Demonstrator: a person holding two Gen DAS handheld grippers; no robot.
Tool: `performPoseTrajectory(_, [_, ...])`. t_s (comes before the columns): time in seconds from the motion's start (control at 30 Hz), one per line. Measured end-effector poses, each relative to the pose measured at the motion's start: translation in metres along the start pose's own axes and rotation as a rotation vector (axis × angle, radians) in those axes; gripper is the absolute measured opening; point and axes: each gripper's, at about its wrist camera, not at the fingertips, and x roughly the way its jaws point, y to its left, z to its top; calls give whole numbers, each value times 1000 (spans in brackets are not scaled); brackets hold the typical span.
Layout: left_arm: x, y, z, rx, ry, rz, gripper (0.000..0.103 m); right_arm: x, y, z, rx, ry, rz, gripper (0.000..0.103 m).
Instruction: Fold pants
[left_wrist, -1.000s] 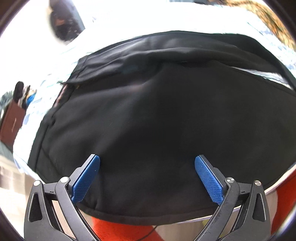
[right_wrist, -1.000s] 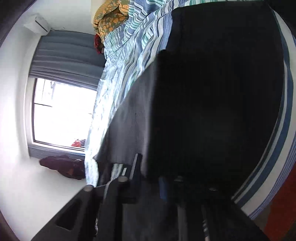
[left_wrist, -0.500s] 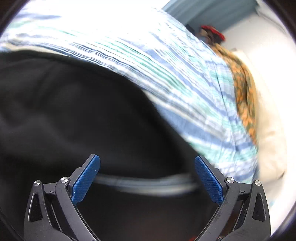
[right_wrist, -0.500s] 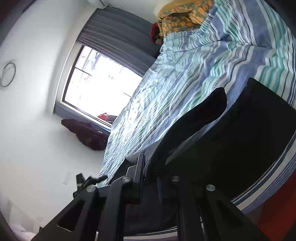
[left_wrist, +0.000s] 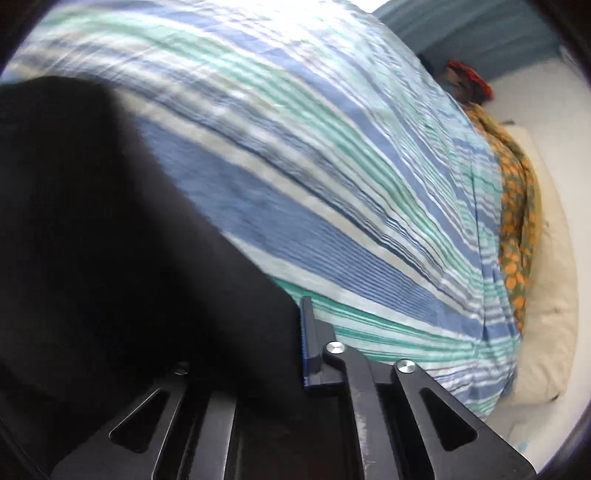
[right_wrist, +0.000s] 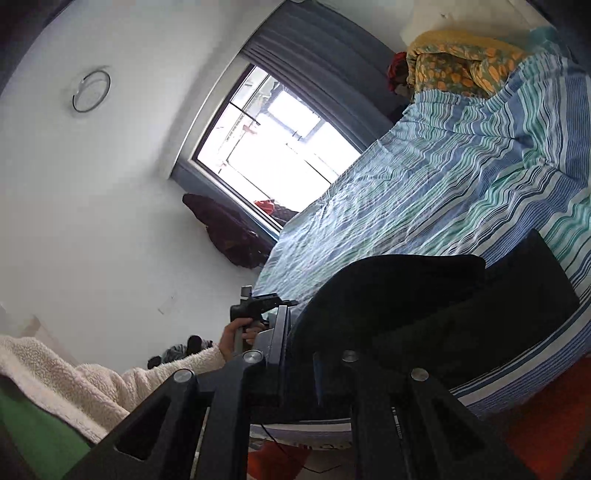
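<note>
Black pants (left_wrist: 110, 240) lie on the striped bed and fill the left of the left wrist view. My left gripper (left_wrist: 297, 332) is shut on their edge: one blue pad (left_wrist: 306, 343) shows, the other is hidden under the cloth. In the right wrist view the pants (right_wrist: 424, 302) rise in a fold above the bed, and my right gripper (right_wrist: 299, 350) is shut on the near edge of that fold. The left gripper (right_wrist: 258, 306), held by a hand (right_wrist: 231, 339), shows just beyond it.
A blue, green and white striped sheet (left_wrist: 332, 166) covers the bed. An orange patterned blanket (left_wrist: 517, 206) and a pale pillow (left_wrist: 554, 295) lie at its head. A window (right_wrist: 280, 147) and a dark garment (right_wrist: 229, 232) are on the far side. A fleece sleeve (right_wrist: 74, 380) is at lower left.
The left gripper swung across the pants to their edge and its jaws closed on the cloth. The right gripper rose and rolled, lifting a fold of the pants off the bed.
</note>
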Motion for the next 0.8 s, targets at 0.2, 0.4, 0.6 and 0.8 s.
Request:
performPoseTrajectory(0.2, [-141,-24,-19,110,-301,-72,6,48,-46,64,12,-28,-94,10])
performPoseTrajectory(0.4, [-215,8,-132,299,-490,58,18,62,-29,103,-193,54,-124,10])
performPoseTrajectory(0.6, [-82,71,-222,298,-149,217,14,93,-145,35,-103,403,-541,10])
performPoseTrajectory(0.8, [-86,47,-233,384,-159,193,14,76,-147,30,-140,382,-668,10])
